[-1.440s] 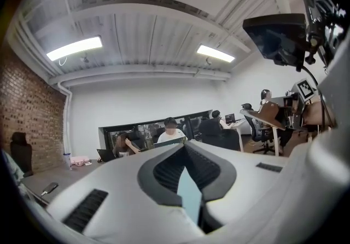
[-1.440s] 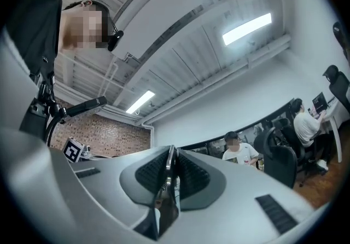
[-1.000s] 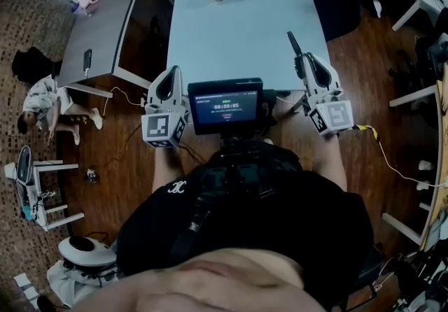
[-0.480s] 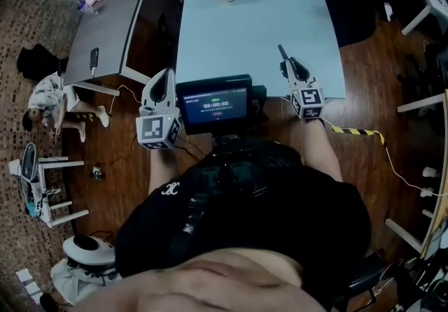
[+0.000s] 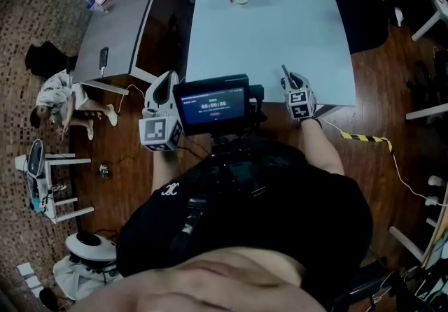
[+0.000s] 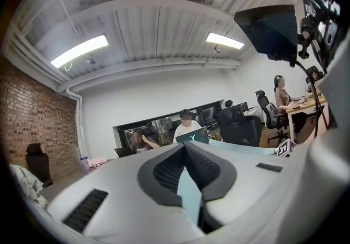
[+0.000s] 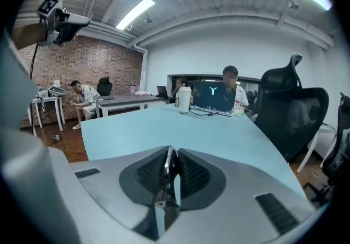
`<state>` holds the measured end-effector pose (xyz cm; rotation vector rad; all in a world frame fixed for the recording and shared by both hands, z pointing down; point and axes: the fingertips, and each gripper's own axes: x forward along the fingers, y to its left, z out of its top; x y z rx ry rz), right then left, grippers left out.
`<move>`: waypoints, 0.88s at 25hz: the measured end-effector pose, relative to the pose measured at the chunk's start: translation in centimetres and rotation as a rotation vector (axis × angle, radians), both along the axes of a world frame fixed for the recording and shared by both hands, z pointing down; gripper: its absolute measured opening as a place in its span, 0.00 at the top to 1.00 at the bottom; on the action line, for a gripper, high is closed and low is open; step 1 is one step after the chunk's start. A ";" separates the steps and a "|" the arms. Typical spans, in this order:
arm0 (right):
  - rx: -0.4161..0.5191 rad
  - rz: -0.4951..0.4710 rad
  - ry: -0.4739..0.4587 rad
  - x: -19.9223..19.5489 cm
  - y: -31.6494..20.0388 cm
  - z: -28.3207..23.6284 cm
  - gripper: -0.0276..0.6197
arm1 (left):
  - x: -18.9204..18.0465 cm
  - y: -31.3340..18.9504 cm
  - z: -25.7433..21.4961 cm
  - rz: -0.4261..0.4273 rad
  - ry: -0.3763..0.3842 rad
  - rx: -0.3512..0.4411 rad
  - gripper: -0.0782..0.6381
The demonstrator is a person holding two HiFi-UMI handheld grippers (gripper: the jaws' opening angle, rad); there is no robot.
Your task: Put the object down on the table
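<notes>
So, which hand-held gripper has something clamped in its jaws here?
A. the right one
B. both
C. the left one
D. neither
A: the right hand-held gripper is shut on a thin metal object, while the left hand-held gripper is closed with nothing between its jaws.

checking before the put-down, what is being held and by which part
The right gripper pinches a thin metal object around its middle; the left gripper holds nothing.
</notes>
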<state>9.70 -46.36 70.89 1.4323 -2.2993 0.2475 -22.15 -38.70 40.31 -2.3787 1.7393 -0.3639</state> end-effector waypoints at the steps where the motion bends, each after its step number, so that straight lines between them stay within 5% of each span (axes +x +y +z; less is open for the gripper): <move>1: -0.008 0.002 0.000 -0.1 -0.1 0.4 0.92 | -0.1 -0.1 0.1 0.002 -0.003 -0.003 0.87; 15: -0.099 0.001 0.032 -1.2 -0.8 3.8 0.91 | -0.6 -0.2 1.1 -0.011 0.003 -0.016 0.87; 22: -0.148 -0.044 -0.034 -2.2 -0.7 5.0 0.59 | 0.8 -0.3 0.4 0.026 0.004 -0.003 0.87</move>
